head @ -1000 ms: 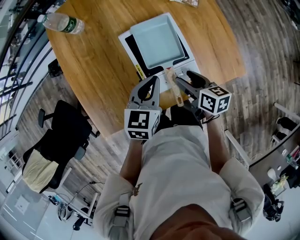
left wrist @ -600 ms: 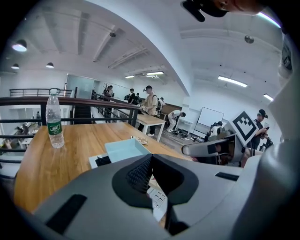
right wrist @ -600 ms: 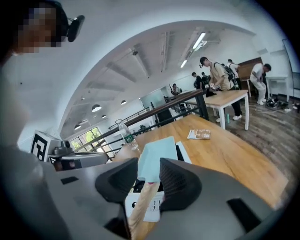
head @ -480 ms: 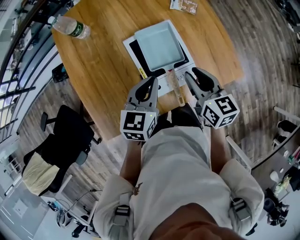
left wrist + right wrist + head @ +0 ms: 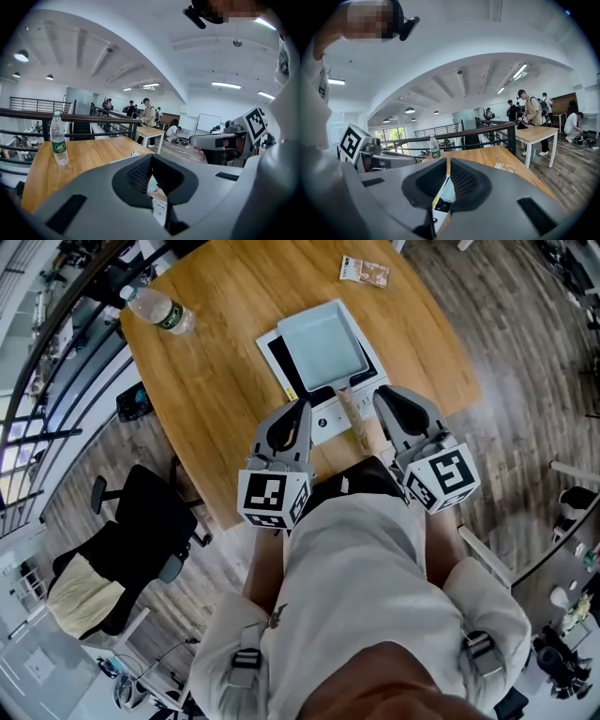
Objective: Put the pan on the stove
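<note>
**Both grippers clenched and empty, pan on the stove**

Nearest the camera in the head view is the person's white shirt [image 5: 361, 587], with both arms reaching out over the near edge of the round wooden table [image 5: 216, 343]. The left gripper [image 5: 302, 409] hangs over that edge with its ribbed black pads pressed together at the tips; its own view shows nothing between them. The right gripper [image 5: 384, 395] hangs alongside it to the right. Its jaws have just been closing and now stand with only a thin slit between the pads, and nothing is caught there.

Between the two gripper tips lies the pan's light wooden handle [image 5: 356, 418], pointing back toward the person and touched by neither gripper. It runs across the front control strip of the flat white stove with a black glass top [image 5: 279, 357]. The square pale blue pan [image 5: 323, 343] sits flat on that top, covering most of the glass.

Beyond the stove a small printed packet [image 5: 364, 271] lies near the far edge. A clear plastic water bottle with a green label [image 5: 159, 308] lies on the far left of the table.
</note>
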Tool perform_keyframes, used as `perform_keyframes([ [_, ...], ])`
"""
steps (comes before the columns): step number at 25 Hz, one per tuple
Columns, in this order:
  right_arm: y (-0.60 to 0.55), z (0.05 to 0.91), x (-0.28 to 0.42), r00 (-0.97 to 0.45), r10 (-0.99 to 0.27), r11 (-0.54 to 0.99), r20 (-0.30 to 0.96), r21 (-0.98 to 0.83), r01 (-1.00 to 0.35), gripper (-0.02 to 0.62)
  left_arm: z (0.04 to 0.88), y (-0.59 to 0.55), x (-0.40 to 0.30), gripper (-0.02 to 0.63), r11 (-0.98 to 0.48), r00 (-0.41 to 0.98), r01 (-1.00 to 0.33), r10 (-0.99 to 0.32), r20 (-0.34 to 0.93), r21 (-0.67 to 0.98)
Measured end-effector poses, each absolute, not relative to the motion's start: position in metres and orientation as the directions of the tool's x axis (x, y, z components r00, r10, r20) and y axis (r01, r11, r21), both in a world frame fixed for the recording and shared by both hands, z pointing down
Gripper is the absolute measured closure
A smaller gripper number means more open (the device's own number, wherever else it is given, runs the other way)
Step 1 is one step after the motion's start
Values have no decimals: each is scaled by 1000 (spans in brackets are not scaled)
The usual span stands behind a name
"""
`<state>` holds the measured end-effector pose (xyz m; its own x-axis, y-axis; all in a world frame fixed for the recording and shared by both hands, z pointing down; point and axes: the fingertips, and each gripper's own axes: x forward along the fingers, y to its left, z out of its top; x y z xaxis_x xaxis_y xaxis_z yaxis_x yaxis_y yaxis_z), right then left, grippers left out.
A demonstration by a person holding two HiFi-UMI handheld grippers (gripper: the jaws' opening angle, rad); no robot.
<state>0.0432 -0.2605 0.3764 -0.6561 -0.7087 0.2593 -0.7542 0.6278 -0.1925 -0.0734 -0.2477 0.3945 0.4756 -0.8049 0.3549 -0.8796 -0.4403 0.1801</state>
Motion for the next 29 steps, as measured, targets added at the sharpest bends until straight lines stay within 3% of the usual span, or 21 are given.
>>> perform_keyframes([
  [29, -244, 386, 31, -670, -669, 665, 321, -144, -733, 575, 393, -234, -77, 588, -442, 479, -878, -802, 356, 184],
])
